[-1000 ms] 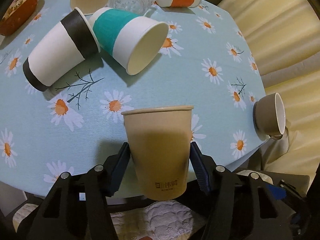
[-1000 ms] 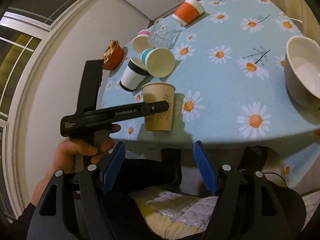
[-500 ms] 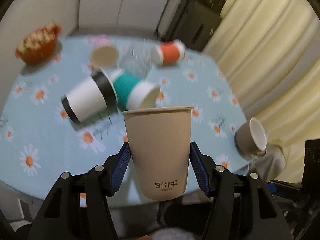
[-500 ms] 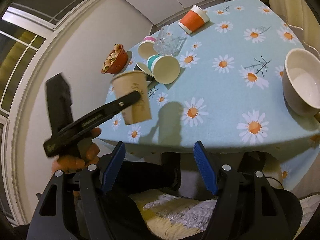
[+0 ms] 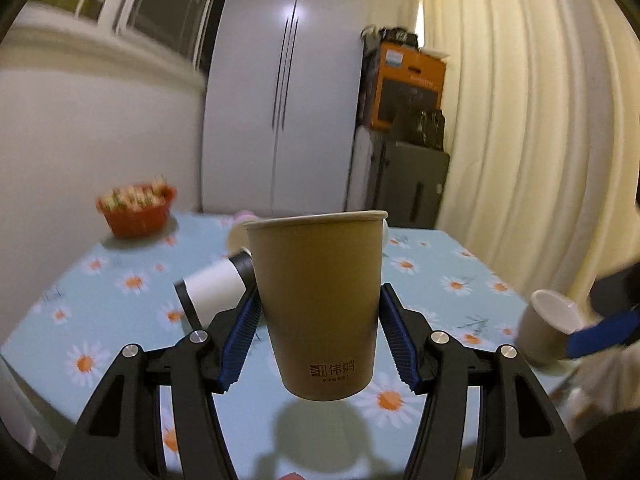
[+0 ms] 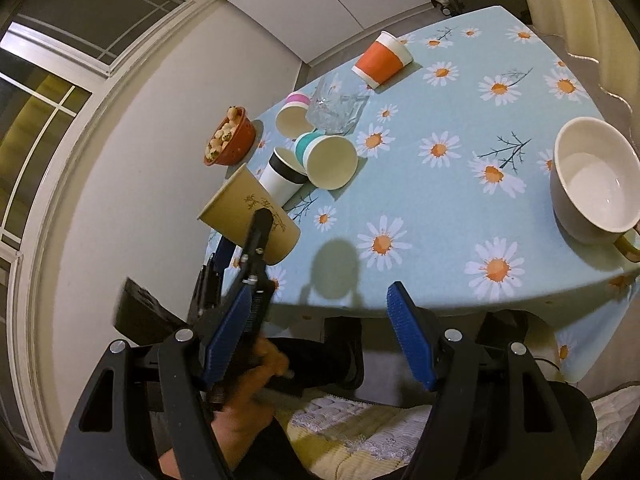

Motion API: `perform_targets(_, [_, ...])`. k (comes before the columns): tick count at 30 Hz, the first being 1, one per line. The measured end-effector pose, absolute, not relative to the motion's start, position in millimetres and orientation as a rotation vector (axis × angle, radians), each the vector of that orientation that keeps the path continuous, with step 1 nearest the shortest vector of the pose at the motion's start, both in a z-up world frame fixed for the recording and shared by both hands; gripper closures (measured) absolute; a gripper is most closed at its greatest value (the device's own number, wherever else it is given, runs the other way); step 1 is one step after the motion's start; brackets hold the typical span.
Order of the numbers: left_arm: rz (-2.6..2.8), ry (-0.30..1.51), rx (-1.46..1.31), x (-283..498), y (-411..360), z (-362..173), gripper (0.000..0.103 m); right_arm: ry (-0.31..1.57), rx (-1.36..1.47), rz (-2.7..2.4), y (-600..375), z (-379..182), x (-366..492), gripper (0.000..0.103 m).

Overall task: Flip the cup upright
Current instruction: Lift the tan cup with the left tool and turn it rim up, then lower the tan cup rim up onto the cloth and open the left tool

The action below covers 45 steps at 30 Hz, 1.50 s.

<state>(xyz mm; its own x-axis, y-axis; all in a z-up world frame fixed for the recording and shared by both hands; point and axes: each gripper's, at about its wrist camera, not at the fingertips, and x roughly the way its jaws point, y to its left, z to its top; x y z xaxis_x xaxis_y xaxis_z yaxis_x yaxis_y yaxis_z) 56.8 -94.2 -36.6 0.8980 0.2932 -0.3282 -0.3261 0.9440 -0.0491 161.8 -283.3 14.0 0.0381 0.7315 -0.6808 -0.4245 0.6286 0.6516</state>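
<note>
Brown paper cup [image 5: 318, 304] clamped in left gripper [image 5: 320, 336], hiding cups behind, right gripper [image 6: 320, 334] apart, empty.

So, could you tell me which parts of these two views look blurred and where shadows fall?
Left wrist view: the brown cup is sharp, the table and red bowl smeared by motion. Right wrist view: mostly crisp, with the cup's round shadow on the tablecloth.
</note>
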Motion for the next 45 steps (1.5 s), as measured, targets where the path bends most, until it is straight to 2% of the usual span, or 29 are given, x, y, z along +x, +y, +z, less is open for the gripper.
perform_targets(11, [0.426,0.243,-0.007,57,-107,-102,0.045,1.275,0.282,0.874,-281,9,162,0.033])
perform_targets(24, [0.452,0.186,0.018,56,-110,-118,0.044,1.304,0.244,0.847,-269,5,154,0.033])
perform_targets(37, [0.431,0.220,0.021,62,-111,-130,0.043,1.317,0.253,0.822,-271,5,150,0.033])
perform_targets(42, [0.428,0.218,0.010,63,-109,-129,0.033,1.316,0.255,0.825,-272,7,146,0.033])
perform_targets(44, [0.426,0.218,-0.002,62,-108,-128,0.021,1.312,0.256,0.825,-274,8,145,0.033])
perform_targets(45, [0.425,0.217,-0.004,62,-108,-127,0.020,1.311,0.258,0.825,-274,9,145,0.033])
